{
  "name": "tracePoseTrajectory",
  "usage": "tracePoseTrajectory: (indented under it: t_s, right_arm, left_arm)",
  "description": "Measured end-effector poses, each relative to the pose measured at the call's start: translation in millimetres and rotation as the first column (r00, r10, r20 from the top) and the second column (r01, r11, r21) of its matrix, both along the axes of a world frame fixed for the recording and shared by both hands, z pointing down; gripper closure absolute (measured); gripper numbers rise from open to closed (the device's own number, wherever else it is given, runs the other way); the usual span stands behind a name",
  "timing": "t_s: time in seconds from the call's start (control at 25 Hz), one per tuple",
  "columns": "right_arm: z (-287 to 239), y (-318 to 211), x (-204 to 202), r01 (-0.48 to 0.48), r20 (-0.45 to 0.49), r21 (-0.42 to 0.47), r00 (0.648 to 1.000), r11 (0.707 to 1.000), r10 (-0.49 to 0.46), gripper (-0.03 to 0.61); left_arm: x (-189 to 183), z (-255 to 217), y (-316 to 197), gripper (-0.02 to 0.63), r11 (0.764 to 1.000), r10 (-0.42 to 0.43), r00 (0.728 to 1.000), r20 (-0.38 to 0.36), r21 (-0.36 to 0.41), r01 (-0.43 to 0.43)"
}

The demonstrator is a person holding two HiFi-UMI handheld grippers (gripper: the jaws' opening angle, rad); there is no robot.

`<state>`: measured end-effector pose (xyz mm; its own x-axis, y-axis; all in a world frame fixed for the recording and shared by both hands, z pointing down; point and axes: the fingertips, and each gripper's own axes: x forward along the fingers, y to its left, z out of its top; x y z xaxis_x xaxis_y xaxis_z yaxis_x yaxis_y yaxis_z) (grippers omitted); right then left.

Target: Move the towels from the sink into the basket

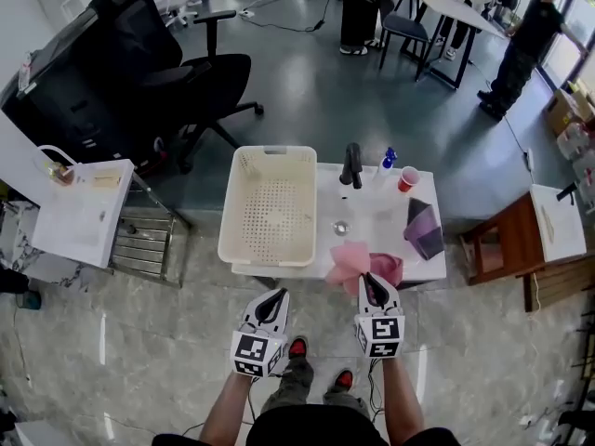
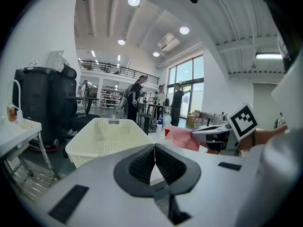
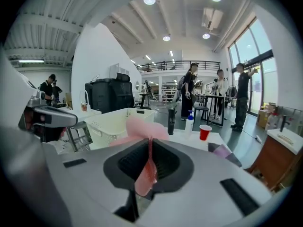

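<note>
Towel [image 3: 142, 126], pink, clamped between our right gripper [image 1: 371, 280] jaws, bunched just ahead over sink [image 1: 372, 214] edge (clear of rim, ready for carrying); basket [image 1: 237, 203] ahead-left. Left gripper [image 1: 275, 297] closed, empty.

beyond the right gripper [image 1: 371, 282] stand a red cup [image 1: 407, 178] and a spray bottle [image 1: 387, 161]; a black office chair [image 1: 172, 72] sits far beyond the left gripper [image 1: 275, 297], off to its left.

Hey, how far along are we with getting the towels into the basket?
Nothing is done yet: the basket is empty. In hand: the right gripper is shut on the pink towel. The left gripper is shut and empty. Left: drop it in, then fetch the purple towel.
</note>
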<state>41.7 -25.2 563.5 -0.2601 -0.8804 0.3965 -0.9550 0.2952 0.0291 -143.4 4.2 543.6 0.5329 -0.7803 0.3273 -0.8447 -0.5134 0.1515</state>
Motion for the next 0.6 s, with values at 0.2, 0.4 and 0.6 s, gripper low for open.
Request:
tracePoseTrajectory:
  t_s: [0.2,0.4,0.6]
  right_arm:
    - [-37,-1,-4,-0.045,0.008,0.063,0.999,0.997,0.044,0.529]
    - [-68,-2,-21,-0.056,0.020,0.122,0.998,0.991,0.053,0.529]
    - [-95,-11,-44,-0.035,0.021,0.186,0.999,0.982,0.032,0.529]
  left_arm:
    - [-12,-29,-6,0.606,0.998,0.012,1.000,-0.013,0.061,-0.011]
    - [-30,-55,-8,0.606,0.993,0.017,1.000,-0.021,0.116,-0.015]
    - [-48,-71,-12,0.606,0.988,0.021,1.000,-0.018,0.155,-0.018]
